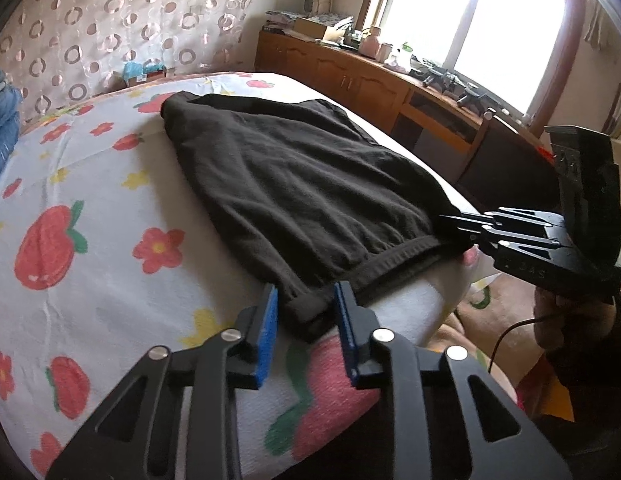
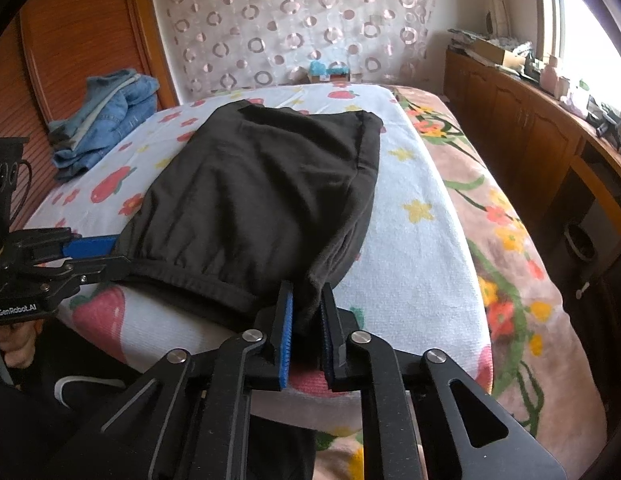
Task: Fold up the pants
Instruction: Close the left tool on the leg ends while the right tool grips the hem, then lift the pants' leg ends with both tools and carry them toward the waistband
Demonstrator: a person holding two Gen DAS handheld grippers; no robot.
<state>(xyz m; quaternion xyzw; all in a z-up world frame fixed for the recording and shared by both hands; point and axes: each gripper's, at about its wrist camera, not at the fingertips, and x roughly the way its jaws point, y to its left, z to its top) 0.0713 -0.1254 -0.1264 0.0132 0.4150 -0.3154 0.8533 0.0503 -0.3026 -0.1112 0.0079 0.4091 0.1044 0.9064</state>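
On the far left of the bed, against the ribbed wooden headboard (image 2: 42, 60), sits a rumpled heap of blue denim jeans (image 2: 106, 116), well apart from the work. The white fruit-and-flower printed sheet (image 1: 90, 208) covers the mattress, and on it lie the black soft-knit pants (image 1: 294, 184), spread flat and running away from the near edge toward the circle-patterned sheer curtain (image 2: 294, 24).

The left gripper (image 1: 306, 312) sits at the near-left corner of the pants, its blue-padded fingers (image 1: 266, 332) set apart on either side of the cuff band — the fabric lies between the pads, but there is a visible gap on both sides and they do not clamp it. From the right wrist view the same tool comes in sideways, its tips touching the cuff edge.

The right gripper (image 2: 306, 316) is at the near-right corner, its jaws drawn in close with a fold of black cloth pinched between the blue pads.

Further right, a pink floral blanket (image 2: 506, 248) hangs over the side of the bed, and beyond it a long wooden cabinet (image 2: 522, 128) runs under the bright window (image 1: 482, 20) — its top crowded with small items too blurred to name.
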